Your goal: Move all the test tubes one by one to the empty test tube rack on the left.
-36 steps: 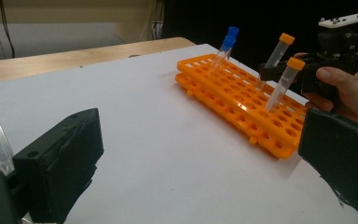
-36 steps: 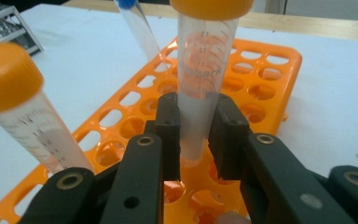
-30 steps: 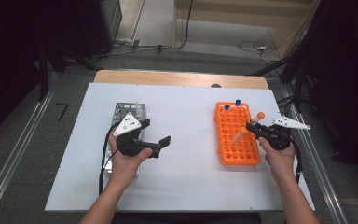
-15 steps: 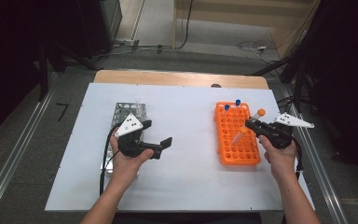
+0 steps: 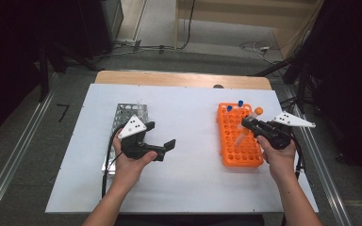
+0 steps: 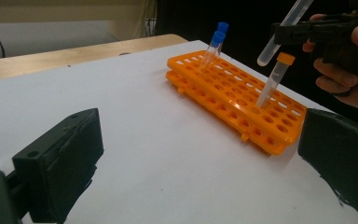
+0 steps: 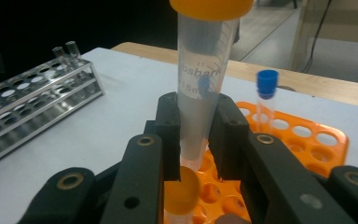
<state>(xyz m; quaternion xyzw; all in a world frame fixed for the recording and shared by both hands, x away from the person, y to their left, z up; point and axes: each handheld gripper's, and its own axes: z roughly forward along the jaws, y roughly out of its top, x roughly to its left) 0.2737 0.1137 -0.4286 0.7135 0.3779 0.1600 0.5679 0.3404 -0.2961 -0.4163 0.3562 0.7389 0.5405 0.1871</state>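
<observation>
My right gripper [image 5: 248, 125] is shut on a clear tube with an orange cap [image 5: 257, 112], held tilted above the orange rack [image 5: 231, 155]. In the right gripper view both jaws press the tube [image 7: 204, 74] at mid-length. From the left gripper view the tube's rounded lower end [image 6: 266, 57] hangs clear of the rack [image 6: 223, 95]. Another orange-capped tube [image 6: 275, 77] stands in the rack just below it. Two blue-capped tubes [image 5: 234, 105] stand at the rack's far end. My left gripper [image 5: 160, 135] rests open on the white table, nothing between its jaws.
A metal tube rack [image 5: 122, 115] lies at the left, behind my left hand, with clear tubes at its far end [image 7: 67, 49]. The white sheet [image 5: 188, 113] covers the table between the racks. A wooden edge [image 5: 179, 79] runs along the back.
My right gripper has risen a little with the orange-capped tube in it. The left gripper has stayed where it was.
</observation>
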